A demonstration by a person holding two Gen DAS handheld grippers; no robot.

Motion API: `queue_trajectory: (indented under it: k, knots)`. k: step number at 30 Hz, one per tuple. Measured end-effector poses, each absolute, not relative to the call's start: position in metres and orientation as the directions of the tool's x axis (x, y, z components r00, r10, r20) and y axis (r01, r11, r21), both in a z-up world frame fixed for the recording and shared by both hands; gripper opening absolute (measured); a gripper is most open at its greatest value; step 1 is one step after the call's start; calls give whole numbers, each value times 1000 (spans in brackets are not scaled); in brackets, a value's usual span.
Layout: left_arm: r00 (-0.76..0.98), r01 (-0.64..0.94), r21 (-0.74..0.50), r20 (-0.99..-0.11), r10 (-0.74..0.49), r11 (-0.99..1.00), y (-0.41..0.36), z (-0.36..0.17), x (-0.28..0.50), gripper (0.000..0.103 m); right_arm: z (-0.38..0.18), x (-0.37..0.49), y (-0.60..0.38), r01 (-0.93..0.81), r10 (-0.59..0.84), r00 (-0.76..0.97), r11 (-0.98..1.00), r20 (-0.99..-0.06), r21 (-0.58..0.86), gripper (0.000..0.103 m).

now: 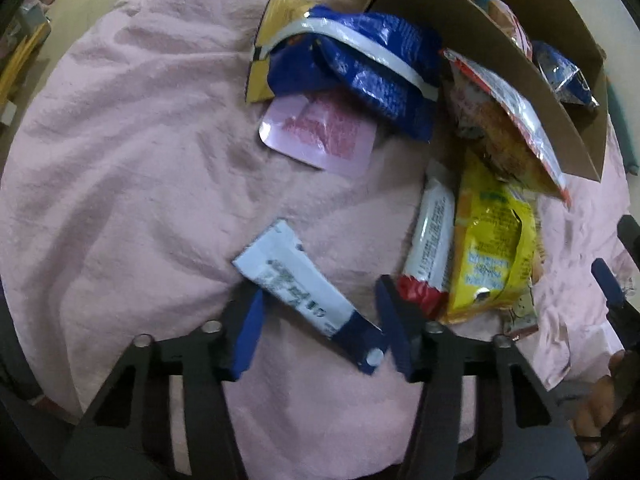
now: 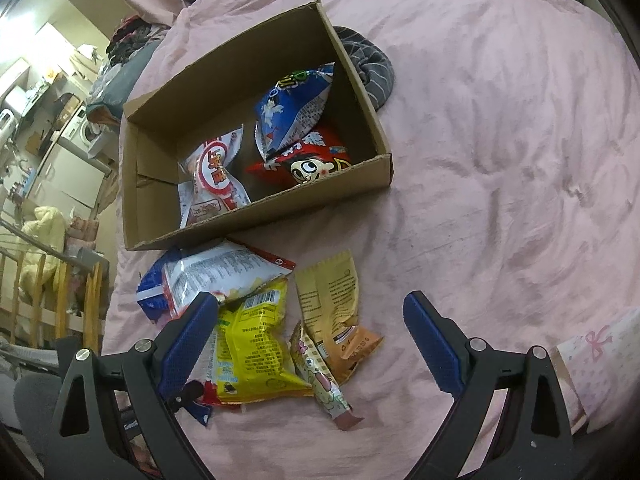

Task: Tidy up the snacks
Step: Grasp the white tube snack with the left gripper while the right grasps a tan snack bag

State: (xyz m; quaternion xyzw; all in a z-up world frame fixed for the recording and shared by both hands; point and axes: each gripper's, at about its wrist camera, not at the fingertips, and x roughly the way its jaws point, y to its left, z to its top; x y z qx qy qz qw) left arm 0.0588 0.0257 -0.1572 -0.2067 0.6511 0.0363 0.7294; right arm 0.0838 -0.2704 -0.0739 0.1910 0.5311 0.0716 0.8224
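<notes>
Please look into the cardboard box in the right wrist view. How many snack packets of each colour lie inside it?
White-and-red packet: 1
Blue packet: 1
Red packet: 1
Total in the cardboard box: 3

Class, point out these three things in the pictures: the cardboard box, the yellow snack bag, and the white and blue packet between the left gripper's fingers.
cardboard box [image 2: 320, 196], right wrist view, on its near wall.
yellow snack bag [image 2: 256, 344], right wrist view, mid-face.
white and blue packet [image 1: 296, 284], left wrist view, on its white middle.
</notes>
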Motion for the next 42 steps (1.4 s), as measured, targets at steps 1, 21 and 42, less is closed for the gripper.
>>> queue_trajectory:
  k: [1, 21, 42]
  knots:
    - [153, -314, -245, -967, -206, 917, 26, -157, 60, 34, -74, 83, -273, 94, 327, 425, 911, -844, 401, 96]
    - [236, -143, -225, -953, -188, 964, 14, -116, 67, 13, -132, 103, -274, 173, 303, 217, 924, -928, 342, 70]
    - [254, -185, -244, -948, -193, 952, 37, -118, 60, 14, -119, 75, -270, 67, 309, 267, 939, -913, 337, 32]
